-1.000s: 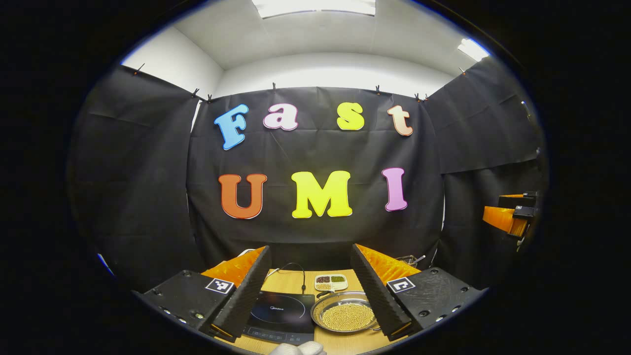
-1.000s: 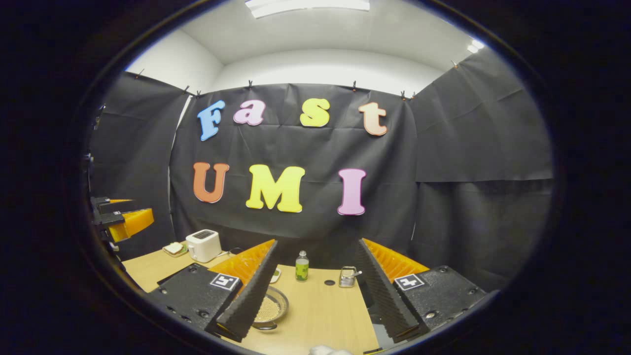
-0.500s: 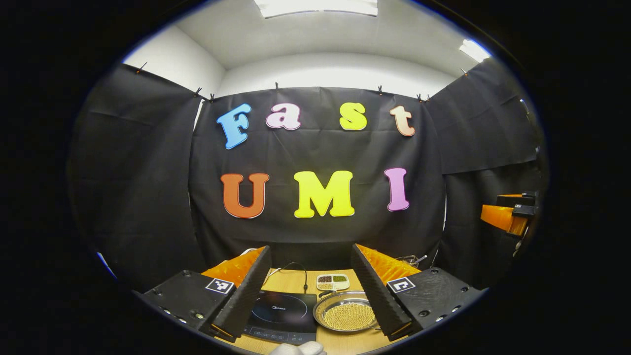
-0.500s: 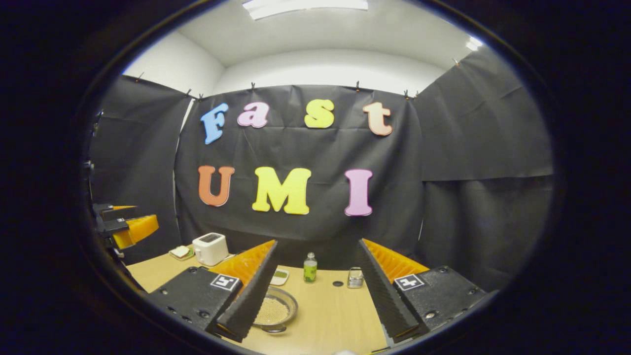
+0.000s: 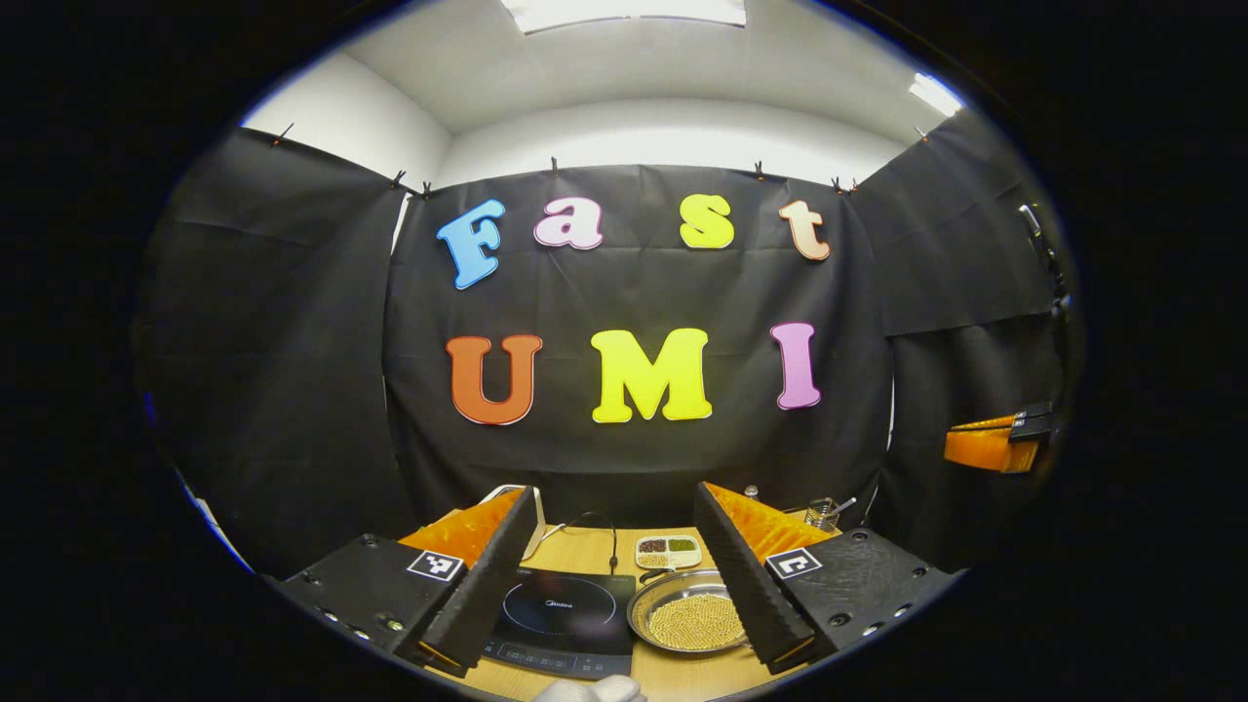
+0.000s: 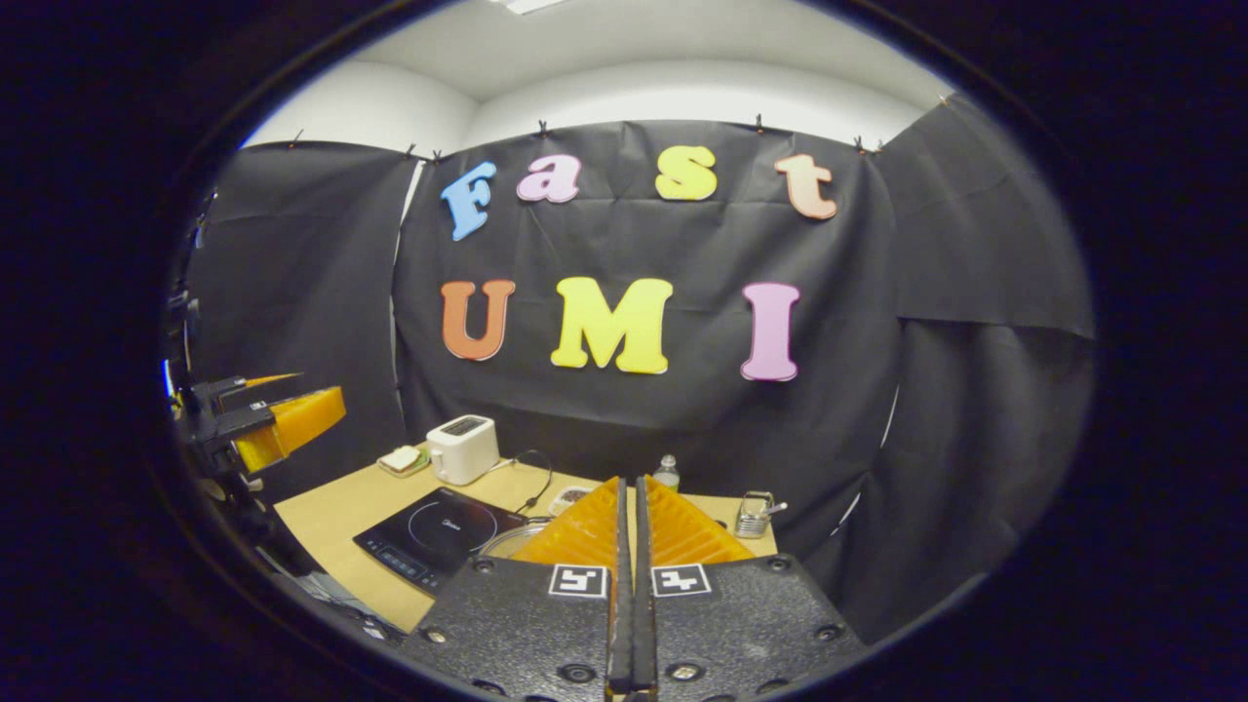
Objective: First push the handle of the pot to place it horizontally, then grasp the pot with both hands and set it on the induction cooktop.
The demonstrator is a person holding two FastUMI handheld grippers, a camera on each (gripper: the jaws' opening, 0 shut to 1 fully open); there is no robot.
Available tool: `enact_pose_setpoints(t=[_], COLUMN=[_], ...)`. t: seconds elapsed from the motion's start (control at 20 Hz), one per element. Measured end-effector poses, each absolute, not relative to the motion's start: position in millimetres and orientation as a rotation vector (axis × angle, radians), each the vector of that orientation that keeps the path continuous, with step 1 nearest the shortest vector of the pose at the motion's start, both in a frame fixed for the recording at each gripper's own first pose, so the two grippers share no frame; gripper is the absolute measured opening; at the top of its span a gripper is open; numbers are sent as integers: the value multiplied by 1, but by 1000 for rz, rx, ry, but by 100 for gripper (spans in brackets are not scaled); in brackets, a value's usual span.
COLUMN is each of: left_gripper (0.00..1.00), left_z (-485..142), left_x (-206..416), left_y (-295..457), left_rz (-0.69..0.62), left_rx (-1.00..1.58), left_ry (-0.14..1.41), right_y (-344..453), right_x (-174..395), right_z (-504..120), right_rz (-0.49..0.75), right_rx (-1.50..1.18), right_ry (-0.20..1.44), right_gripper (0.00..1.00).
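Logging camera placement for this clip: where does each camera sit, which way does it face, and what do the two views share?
Left gripper view: rides the left gripper, open, facing the booth wall over the induction cooktop and pot; a hand shows below.
Right gripper view: rides the right gripper, shut on nothing, facing the same wall; the left gripper shows far left.
Shared: cooktop, pot, table.

This was a staged recording booth got up as a kitchen: black cloth walls (image 5: 292, 341) clipped up beneath a plain white ceiling (image 5: 624, 68) with panel lights. A wooden table (image 6: 341, 507) carried an induction cooktop (image 6: 439, 526), a white toaster (image 6: 463, 448), a small bottle (image 6: 666, 472) and what seemed a divided dish of beans (image 5: 668, 552)
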State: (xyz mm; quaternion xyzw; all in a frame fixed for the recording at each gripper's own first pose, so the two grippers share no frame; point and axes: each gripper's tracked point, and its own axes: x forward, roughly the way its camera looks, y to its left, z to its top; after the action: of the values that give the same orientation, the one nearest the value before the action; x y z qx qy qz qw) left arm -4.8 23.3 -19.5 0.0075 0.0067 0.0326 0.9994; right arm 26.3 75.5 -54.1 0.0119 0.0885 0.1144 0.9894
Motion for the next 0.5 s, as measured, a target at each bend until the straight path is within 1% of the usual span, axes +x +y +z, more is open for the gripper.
enact_pose_setpoints(t=[0.1,0.15,0.2,0.25,0.3,0.5], left_gripper=[97,97,97,97,97,97], left_z=[-18,-16,-17,-18,-18,-21], left_x=[-7,-7,-8,-10,-11,-17], left_y=[23,23,24,25,25,30], left_rz=[63,59,60,60,62,68], left_rx=[13,12,12,11,8,7], left_ry=[-1,-5,-5,-2,-2,1], right_y=[93,100,109,119,128,165], right_x=[34,37,40,42,45,48], right_z=[-74,-86,-98,-113,-127,-201], right_rz=[262,275,289,305,320,376], right_rx=[32,33,29,24,17,-19], right_ry=[221,235,260,279,299,416], right_gripper=[0,4,1,4,4,4])
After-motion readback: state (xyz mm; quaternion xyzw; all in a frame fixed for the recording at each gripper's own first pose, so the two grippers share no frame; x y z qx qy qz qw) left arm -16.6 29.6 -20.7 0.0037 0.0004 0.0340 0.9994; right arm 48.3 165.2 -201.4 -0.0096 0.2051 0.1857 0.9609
